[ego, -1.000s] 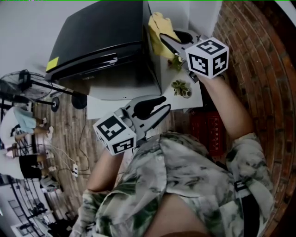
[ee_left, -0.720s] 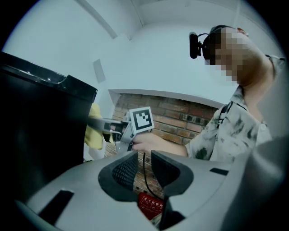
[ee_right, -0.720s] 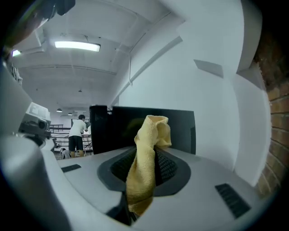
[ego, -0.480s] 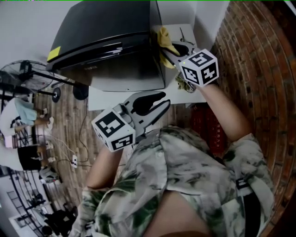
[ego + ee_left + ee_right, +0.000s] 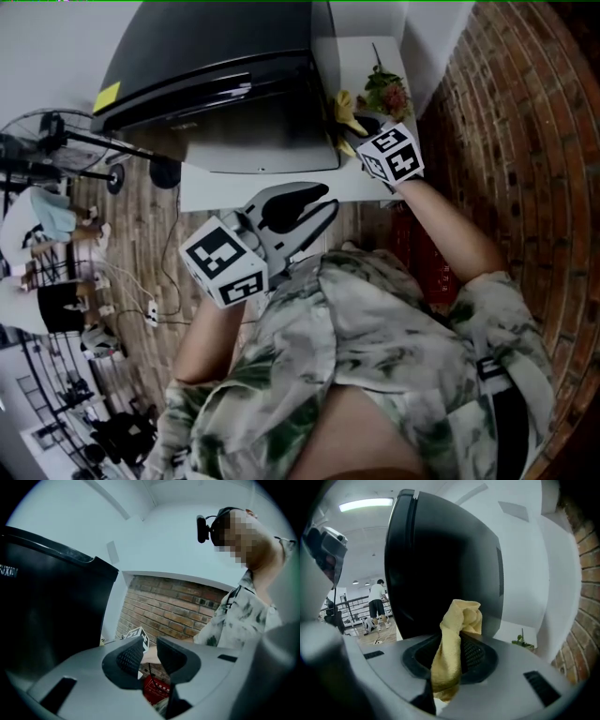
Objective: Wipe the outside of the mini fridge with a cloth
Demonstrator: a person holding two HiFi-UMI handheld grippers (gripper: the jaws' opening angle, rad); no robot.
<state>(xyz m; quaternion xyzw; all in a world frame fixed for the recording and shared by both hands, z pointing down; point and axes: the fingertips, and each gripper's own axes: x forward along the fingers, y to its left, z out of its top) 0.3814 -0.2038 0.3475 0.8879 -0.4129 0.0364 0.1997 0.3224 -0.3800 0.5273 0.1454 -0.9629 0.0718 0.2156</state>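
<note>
In the head view, the black mini fridge (image 5: 216, 66) stands on a white stand (image 5: 272, 187) at the far side. The right gripper (image 5: 361, 127) reaches to the fridge's right side, gripping a yellow cloth (image 5: 345, 108) that sits just beside that side wall. A small plant (image 5: 384, 89) stands on the stand just beyond the cloth. The left gripper (image 5: 317, 208) hangs nearer the person, in front of the stand and apart from the fridge. A fan (image 5: 56, 155) stands on the floor to the left, and a brick wall (image 5: 525, 141) runs along the right.

In the left gripper view, the left gripper (image 5: 149, 654) is released: its jaws stand a little apart with nothing between them. The fridge (image 5: 47, 611) fills the left side, the brick wall (image 5: 173, 611) lies beyond, and a red crate (image 5: 157, 688) shows low between the jaws, farther off.

In the right gripper view, the right gripper (image 5: 452, 656) is clenched on the cloth (image 5: 454, 644), which bunches above the jaws and hangs down below them. The fridge's dark side (image 5: 440, 564) rises close behind the cloth; whether they touch cannot be told. The plant (image 5: 520, 641) shows at the right.
</note>
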